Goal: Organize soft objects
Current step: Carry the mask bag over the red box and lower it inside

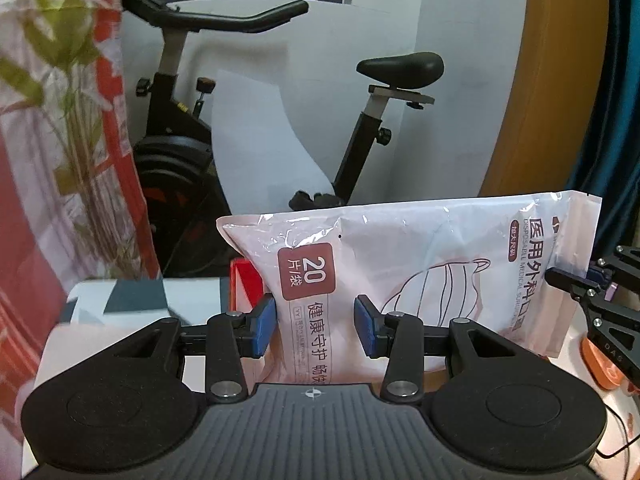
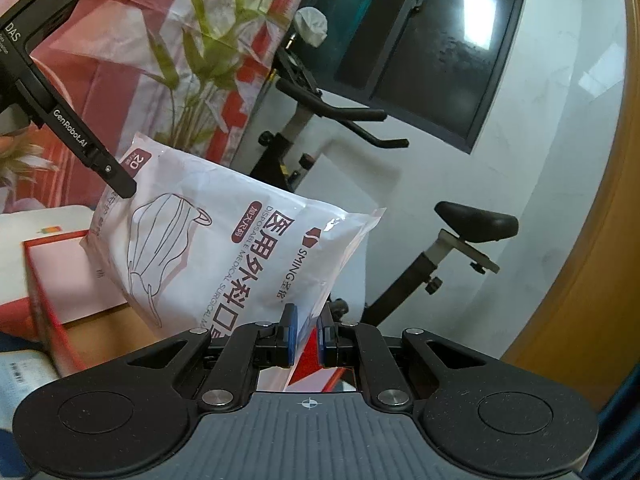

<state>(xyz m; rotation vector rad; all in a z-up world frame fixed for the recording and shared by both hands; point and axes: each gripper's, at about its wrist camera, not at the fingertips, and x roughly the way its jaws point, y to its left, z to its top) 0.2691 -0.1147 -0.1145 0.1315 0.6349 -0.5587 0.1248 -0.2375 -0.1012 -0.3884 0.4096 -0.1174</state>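
A white plastic pack of surgical masks with dark red print hangs in the air between both grippers. My left gripper is shut on its thick end, one blue pad pressing each side. In the right wrist view my right gripper is shut on the flat sealed edge of the pack. The right gripper's black fingers show at the pack's far corner in the left wrist view. The left gripper's finger reaches the pack's upper left in the right wrist view.
An open red-edged box lies below the pack on the left. A black exercise bike stands behind against a white wall. A flowered red and white sheet hangs at the left, and an orange wooden panel is at the right.
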